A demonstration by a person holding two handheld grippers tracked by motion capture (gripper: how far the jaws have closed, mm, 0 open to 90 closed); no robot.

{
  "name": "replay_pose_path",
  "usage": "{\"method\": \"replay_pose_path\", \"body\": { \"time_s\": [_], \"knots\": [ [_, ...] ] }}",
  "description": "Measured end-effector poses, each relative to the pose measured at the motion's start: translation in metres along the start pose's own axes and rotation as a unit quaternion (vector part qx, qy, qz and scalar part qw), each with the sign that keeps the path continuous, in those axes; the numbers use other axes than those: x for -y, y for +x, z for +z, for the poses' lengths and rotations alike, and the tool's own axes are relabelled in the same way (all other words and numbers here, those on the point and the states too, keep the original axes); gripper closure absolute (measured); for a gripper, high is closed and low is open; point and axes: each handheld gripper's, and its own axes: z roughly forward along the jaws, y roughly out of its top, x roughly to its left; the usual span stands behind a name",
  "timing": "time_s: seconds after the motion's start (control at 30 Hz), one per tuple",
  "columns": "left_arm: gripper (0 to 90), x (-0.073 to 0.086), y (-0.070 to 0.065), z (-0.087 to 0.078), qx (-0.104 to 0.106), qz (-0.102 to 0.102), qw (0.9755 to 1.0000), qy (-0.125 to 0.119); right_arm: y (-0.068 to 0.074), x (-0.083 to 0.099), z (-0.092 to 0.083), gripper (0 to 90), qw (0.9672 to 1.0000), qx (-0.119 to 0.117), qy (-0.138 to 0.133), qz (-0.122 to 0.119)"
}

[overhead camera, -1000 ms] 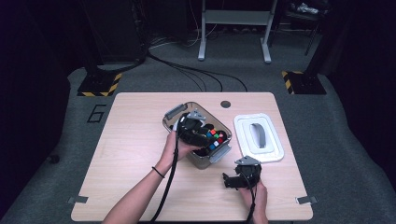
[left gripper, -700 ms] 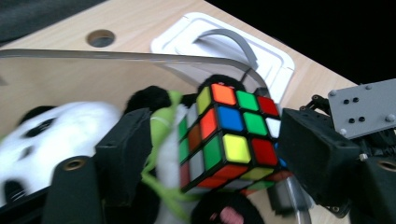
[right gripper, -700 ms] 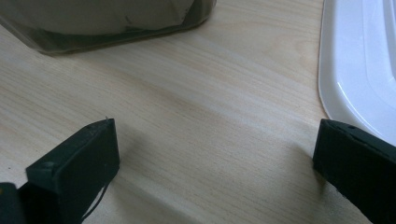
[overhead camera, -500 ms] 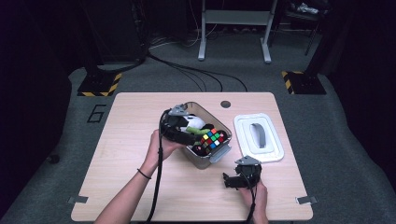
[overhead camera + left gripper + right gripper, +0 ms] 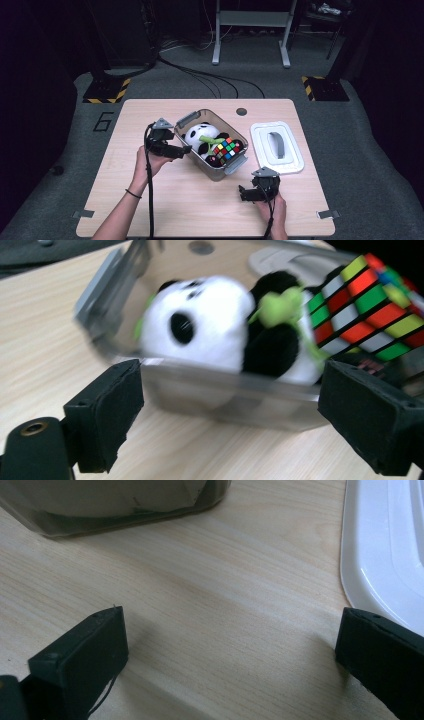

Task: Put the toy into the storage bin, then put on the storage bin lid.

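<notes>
Withdrawn left gripper [image 5: 185, 149] opening empty; blurred panda [image 5: 210, 322] half-hidden in bin [image 5: 212, 172].

Room dark around my lit surface [image 5: 150, 200]. My left tool's view smears the panda [image 5: 200, 325] with motion blur; right view stays sharp, soft shadows.

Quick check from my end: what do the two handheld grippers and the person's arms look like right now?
Both the left gripper and the right gripper are black, each with two blocky black jaws, a grey three-cornered plate on top and a black cable trailing toward the person. The forearms are bare, with no sleeves in view; a dark band circles the left wrist.
</notes>
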Motion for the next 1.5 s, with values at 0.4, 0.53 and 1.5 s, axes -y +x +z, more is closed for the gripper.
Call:
{"method": "replay_pose_path", "body": {
  "time_s": [0.4, 0.53, 1.5],
  "knots": [
    [3.9, 0.054, 0.039, 0.003, -0.048, -0.053, 0.9969, 0.033, 0.0, 0.0, 0.0, 0.0, 1.0, 0.0, 0.0, 0.0],
    [1.9, 0.072, 0.047, 0.008, -0.058, -0.087, 0.994, 0.034, 0.0, 0.0, 0.0, 0.0, 1.0, 0.001, 0.0, 0.0],
    [0.0, 0.141, 0.072, 0.028, -0.165, -0.076, 0.983, 0.024, 0.001, 0.0, 0.001, 0.0, 1.0, 0.006, -0.001, 0.003]
  ]
}}
